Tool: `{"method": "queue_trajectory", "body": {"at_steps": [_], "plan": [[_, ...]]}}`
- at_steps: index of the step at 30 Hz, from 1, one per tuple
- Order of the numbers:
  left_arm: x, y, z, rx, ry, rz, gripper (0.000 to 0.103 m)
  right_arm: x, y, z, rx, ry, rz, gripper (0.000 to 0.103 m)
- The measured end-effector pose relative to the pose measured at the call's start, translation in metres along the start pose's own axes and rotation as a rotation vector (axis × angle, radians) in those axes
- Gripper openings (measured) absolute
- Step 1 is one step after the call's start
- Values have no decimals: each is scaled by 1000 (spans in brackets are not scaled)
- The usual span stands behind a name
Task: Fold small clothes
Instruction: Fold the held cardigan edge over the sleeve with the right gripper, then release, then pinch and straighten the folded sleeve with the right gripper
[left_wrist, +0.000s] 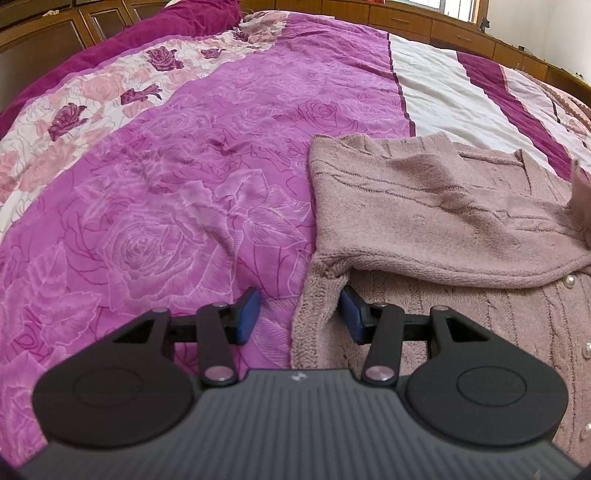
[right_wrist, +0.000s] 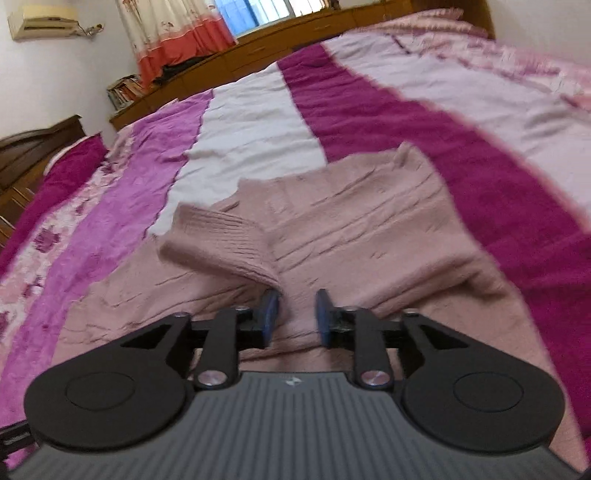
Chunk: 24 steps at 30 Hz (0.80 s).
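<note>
Here, one dusty-pink knitted cardigan (left_wrist: 443, 221) lay spread on a bed, over a bedspread (left_wrist: 184, 184) printed with purple roses and banded in white and magenta. One sleeve (left_wrist: 424, 199) was folded across the body of the garment, its ribbed cuff (right_wrist: 218, 240) resting on the knit. Small pearl buttons (left_wrist: 559, 282) ran along the front edge at the right of the left wrist view.

Left gripper (left_wrist: 299, 314): jaws partly apart, straddling the cardigan's side edge near the armpit; one blue pad over the bedspread, the other over the knit. Nothing pinched between them.

Right gripper (right_wrist: 295, 314): jaws narrowly apart above the cardigan's body, just beside the fold of the sleeve. The left pad appeared to touch the sleeve's edge, though motion blur left that uncertain. No cloth gripped.

Surroundings: wooden cabinets (left_wrist: 424, 26) beyond the bed, a floral curtain (right_wrist: 173, 33) by a window, a wall air conditioner (right_wrist: 44, 20), a wooden headboard (right_wrist: 33, 147).
</note>
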<state>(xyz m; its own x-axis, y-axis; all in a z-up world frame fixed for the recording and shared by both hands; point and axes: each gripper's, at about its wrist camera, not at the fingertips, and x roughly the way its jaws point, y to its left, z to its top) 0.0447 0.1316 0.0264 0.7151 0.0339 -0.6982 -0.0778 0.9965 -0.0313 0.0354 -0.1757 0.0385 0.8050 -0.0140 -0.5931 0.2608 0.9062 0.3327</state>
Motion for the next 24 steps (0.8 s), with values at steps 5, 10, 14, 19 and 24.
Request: {"method": "queue_trajectory", "body": {"at_steps": [5,10,14,19,24], "plan": [[0,-1,0,5,-2,4,50,-1,19,9,-148,-43,-30,58],[0,-1,0,7,-1,5,50,9,14,24,-131,-22,4,59],[0,-1,0,7,-2,5,50,23,2,37,-63,-1,-13,59],[0,-2,0,14,-2,11,51,37,-28,48,76,39,3,51],[0,-4,0,22,-2,18,51,31,-39,55,107,3,31,13]]}}
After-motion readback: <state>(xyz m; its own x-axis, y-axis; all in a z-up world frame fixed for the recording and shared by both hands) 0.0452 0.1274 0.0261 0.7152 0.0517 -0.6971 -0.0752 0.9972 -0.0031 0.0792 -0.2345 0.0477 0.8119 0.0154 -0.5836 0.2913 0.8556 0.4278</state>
